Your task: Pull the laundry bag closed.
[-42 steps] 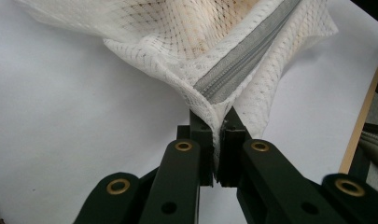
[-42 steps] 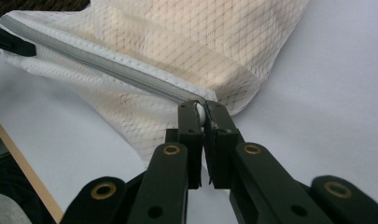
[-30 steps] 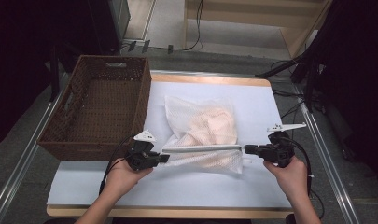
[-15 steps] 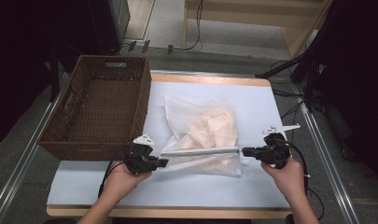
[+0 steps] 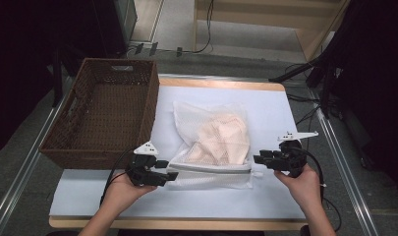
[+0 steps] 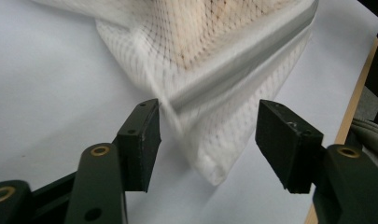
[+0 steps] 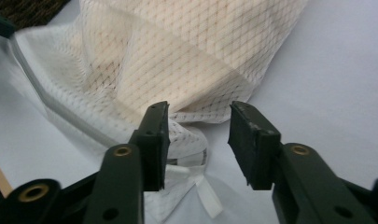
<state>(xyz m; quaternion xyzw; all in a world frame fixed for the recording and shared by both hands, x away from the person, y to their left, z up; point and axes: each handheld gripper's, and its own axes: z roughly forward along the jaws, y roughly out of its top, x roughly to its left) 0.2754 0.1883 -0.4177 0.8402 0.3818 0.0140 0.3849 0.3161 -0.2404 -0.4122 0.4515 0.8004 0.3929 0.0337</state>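
White-covered table [image 5: 280, 118] bearing mesh bag [image 5: 211, 142], wicker basket [image 5: 105, 113].

One white mesh bag [image 5: 211, 145] on the table, with one pale peach garment [image 5: 225, 138] inside and one grey zipper band [image 5: 209, 168] along its near edge. One brown wicker basket [image 5: 83, 142] at the left, one light blue table cover [image 5: 270, 113], one wooden tabletop edge [image 5: 221, 83]. Two hand-held grippers, left gripper [image 5: 168, 172] and right gripper [image 5: 258, 159], each with two black jaws set apart, and two hands, left hand [image 5: 123, 189] and right hand [image 5: 299, 179].
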